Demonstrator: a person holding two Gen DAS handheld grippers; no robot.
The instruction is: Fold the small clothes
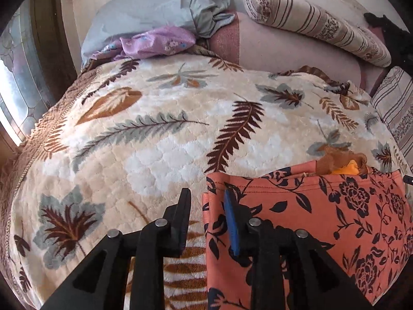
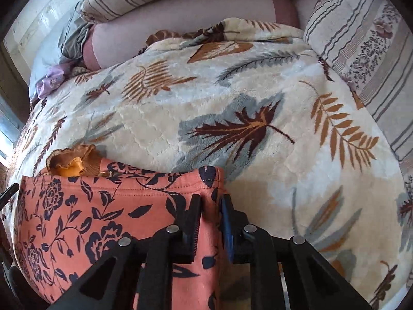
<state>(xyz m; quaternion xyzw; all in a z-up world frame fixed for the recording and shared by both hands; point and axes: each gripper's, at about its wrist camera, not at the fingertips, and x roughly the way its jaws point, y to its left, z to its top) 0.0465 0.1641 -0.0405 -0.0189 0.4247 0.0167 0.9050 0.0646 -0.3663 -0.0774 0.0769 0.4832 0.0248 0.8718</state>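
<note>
An orange garment with dark navy flowers (image 1: 309, 222) lies folded on the leaf-patterned blanket. In the left wrist view my left gripper (image 1: 206, 196) is open and straddles the garment's left edge: the blue-padded finger (image 1: 232, 222) rests on the cloth, the black finger (image 1: 183, 214) is over the blanket. In the right wrist view the same garment (image 2: 90, 219) fills the lower left. My right gripper (image 2: 210, 201) stands narrowly open around the garment's right edge, with cloth between the fingers. A brown ruffled piece with a yellow part (image 2: 74, 162) pokes out at the garment's far edge.
The cream plush blanket with leaf print (image 1: 155, 134) covers the bed. A grey pillow (image 1: 155, 13), a purple floral cloth (image 1: 157, 42) and a striped bolster (image 1: 317, 23) lie at the head. A striped cushion (image 2: 361, 41) is at the right. A window (image 1: 15, 77) is at the left.
</note>
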